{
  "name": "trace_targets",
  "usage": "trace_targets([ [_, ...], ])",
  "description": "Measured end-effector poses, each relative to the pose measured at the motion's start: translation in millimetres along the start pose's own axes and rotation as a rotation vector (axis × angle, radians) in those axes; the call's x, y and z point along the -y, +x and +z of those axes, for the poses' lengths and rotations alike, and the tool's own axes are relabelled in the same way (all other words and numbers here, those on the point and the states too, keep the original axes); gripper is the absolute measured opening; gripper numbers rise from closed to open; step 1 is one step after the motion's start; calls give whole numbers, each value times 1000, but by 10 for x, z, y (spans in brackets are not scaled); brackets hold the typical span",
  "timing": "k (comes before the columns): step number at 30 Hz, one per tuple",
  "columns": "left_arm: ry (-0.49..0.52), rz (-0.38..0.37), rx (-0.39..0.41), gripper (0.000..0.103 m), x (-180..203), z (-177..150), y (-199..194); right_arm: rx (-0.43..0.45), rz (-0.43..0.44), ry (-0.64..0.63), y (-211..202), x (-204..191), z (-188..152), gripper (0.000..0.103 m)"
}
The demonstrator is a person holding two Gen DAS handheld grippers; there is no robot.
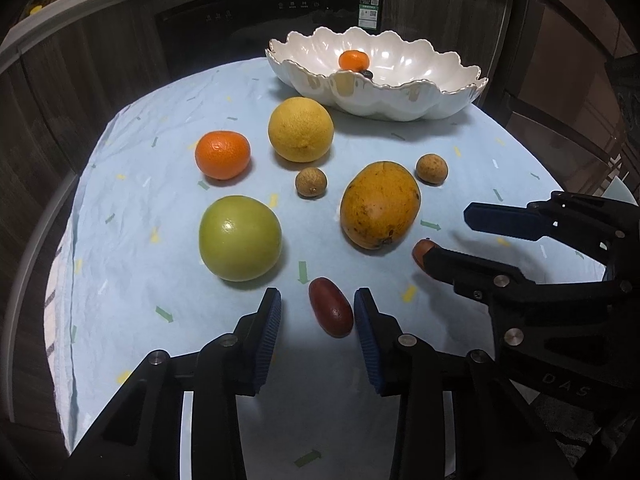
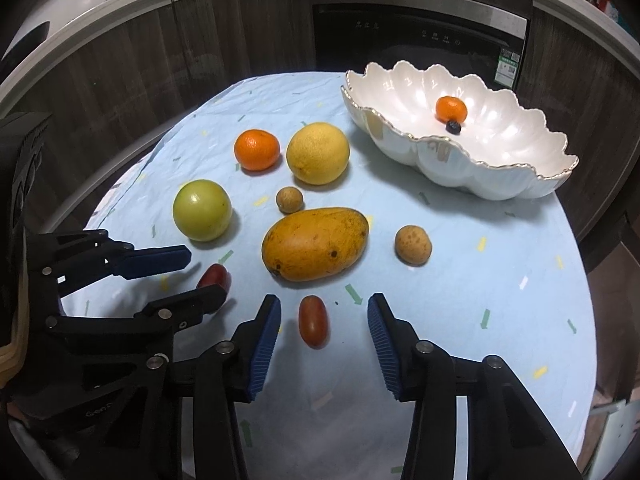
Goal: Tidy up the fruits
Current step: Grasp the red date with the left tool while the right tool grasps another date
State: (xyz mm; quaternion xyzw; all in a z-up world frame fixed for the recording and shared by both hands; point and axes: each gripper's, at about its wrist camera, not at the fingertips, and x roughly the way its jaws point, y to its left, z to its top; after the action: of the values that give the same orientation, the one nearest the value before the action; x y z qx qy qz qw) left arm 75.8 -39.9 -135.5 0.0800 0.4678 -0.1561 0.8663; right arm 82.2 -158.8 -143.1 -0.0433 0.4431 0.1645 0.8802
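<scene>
A white scalloped bowl (image 1: 400,100) (image 2: 480,176) at the back holds a small orange (image 1: 353,60) (image 2: 451,109) and a dark berry (image 2: 453,127). On the light blue cloth lie a mango (image 1: 380,204) (image 2: 316,243), a green apple (image 1: 240,238) (image 2: 202,210), a yellow citrus (image 1: 301,129) (image 2: 318,153), an orange (image 1: 222,155) (image 2: 256,149) and two longans (image 1: 311,182) (image 1: 431,168). My left gripper (image 1: 318,316) is open around a dark red date (image 1: 331,313) (image 2: 214,276). My right gripper (image 2: 324,320) is open around another red date (image 2: 313,321) (image 1: 423,250).
The round table's cloth (image 1: 132,200) ends at dark wooden cabinets and an oven (image 1: 272,12) behind. The two grippers sit side by side at the near edge; the right one shows in the left wrist view (image 1: 452,236), the left one in the right wrist view (image 2: 200,276).
</scene>
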Motion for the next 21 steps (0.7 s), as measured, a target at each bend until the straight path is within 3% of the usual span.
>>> trace_targets([
  [21, 7, -33, -6, 23, 38, -6, 50, -51, 33, 6, 191, -23, -51, 24],
])
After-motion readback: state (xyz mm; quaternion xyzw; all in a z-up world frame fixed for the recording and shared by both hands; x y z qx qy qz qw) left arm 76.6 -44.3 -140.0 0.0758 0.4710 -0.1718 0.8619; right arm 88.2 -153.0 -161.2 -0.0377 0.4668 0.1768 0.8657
